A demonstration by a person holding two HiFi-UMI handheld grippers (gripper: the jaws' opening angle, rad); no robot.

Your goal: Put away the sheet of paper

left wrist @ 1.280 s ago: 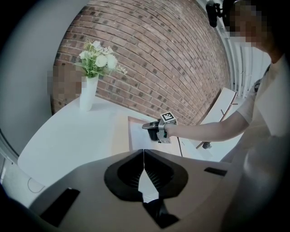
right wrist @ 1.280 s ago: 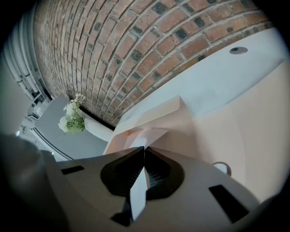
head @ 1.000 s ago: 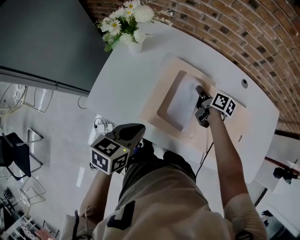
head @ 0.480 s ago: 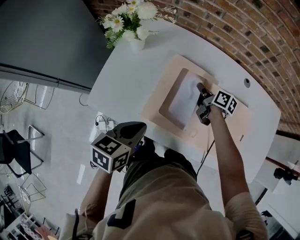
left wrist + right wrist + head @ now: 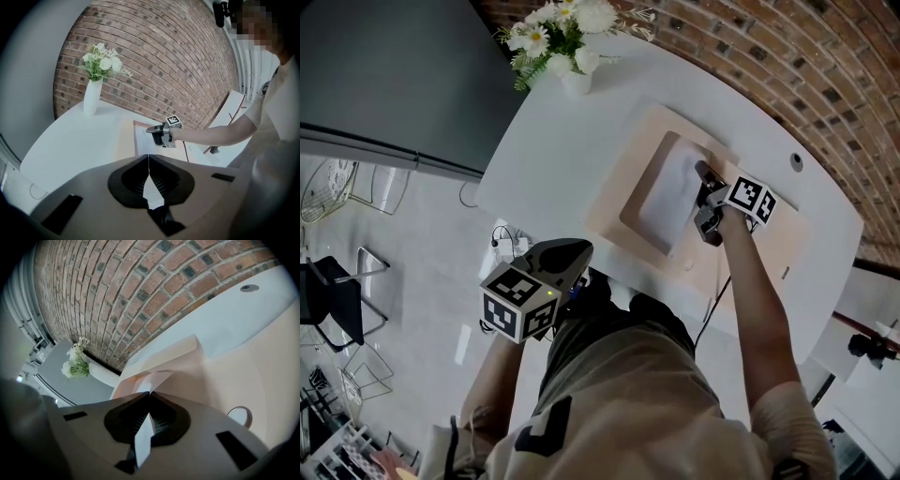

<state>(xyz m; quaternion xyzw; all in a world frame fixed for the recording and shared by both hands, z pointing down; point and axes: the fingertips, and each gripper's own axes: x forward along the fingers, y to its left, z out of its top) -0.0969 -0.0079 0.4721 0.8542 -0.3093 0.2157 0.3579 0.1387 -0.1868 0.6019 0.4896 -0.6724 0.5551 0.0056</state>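
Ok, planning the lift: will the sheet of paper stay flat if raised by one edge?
Probably not: the sheet of paper looks thin, pinched at one edge by the right hand-held gripper, so it should droop. Likely light.

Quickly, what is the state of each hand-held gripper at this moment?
Left hand-held gripper: closed, holding nothing.
Right hand-held gripper: closed on the sheet of paper.
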